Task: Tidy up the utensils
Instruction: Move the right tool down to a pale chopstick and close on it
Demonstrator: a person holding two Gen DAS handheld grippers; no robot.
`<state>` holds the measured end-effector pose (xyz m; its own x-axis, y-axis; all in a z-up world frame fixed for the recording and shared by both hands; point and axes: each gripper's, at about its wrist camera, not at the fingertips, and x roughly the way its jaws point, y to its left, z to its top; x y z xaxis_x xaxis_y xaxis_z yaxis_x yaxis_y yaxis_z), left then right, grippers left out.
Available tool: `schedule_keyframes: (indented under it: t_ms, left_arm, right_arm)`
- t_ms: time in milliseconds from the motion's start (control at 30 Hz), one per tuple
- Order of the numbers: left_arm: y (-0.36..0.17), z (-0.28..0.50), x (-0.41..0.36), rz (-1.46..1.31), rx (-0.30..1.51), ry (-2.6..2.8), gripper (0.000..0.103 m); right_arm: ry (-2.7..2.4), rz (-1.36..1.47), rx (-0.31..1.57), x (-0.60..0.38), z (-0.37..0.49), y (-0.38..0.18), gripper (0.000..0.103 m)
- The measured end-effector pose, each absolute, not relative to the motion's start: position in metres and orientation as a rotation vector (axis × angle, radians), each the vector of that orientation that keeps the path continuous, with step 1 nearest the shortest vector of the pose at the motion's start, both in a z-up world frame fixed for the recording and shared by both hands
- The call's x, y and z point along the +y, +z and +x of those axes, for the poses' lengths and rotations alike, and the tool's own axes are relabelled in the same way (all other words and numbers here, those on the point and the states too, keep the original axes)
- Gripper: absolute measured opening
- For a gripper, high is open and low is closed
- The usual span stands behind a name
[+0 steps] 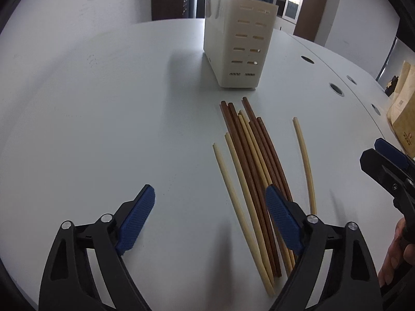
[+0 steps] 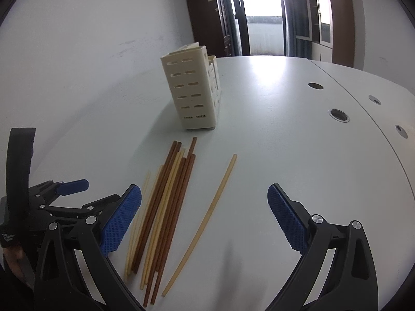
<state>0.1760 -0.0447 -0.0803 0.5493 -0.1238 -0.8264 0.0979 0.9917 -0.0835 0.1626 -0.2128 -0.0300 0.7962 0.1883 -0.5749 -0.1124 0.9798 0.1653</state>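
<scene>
Nothing is sorted yet: every chopstick (image 2: 166,207) lies loose on the table (image 2: 285,155), one pale chopstick (image 2: 207,215) apart at the pile's three o'clock, the slotted holder (image 2: 192,93) at twelve, while left gripper (image 1: 210,217) and right gripper (image 2: 205,217) hover with fingers released, grasping nothing.

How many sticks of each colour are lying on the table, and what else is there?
Brown chopsticks: 5
Pale chopsticks: 5
Holder: 1
Total: 11
The sticks overlap in the pile, so the colour counts are my best reading.
</scene>
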Motion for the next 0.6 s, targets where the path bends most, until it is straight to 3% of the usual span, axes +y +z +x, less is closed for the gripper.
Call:
schedule_keyframes:
  t_ms: [67,200,333,433,533,600]
  left_arm:
    - [-0.087,0.19,-0.045,-0.044,1.017,-0.128,0.076]
    - [-0.092,0.205,-0.049,-0.04,1.044,-0.113,0.067]
    - [-0.099,0.218,-0.057,-0.012,1.078,-0.088,0.066]
    - [-0.106,0.227,-0.053,-0.055,1.119,-0.084,0.058]
    - [-0.109,0.23,-0.053,-0.061,1.129,-0.071,0.057]
    - [-0.11,0.233,-0.054,-0.055,1.136,-0.065,0.054]
  right_arm:
    - [0.151,0.133,0.659,-0.215,0.182,-0.036,0.096]
    - [0.144,0.151,0.743,-0.217,0.217,-0.049,0.069]
    - [0.119,0.117,0.806,-0.213,0.242,-0.06,0.058]
    - [0.109,0.103,0.824,-0.212,0.255,-0.064,0.049]
    - [0.098,0.082,0.845,-0.21,0.266,-0.067,0.042]
    - [0.086,0.066,0.859,-0.21,0.272,-0.069,0.029]
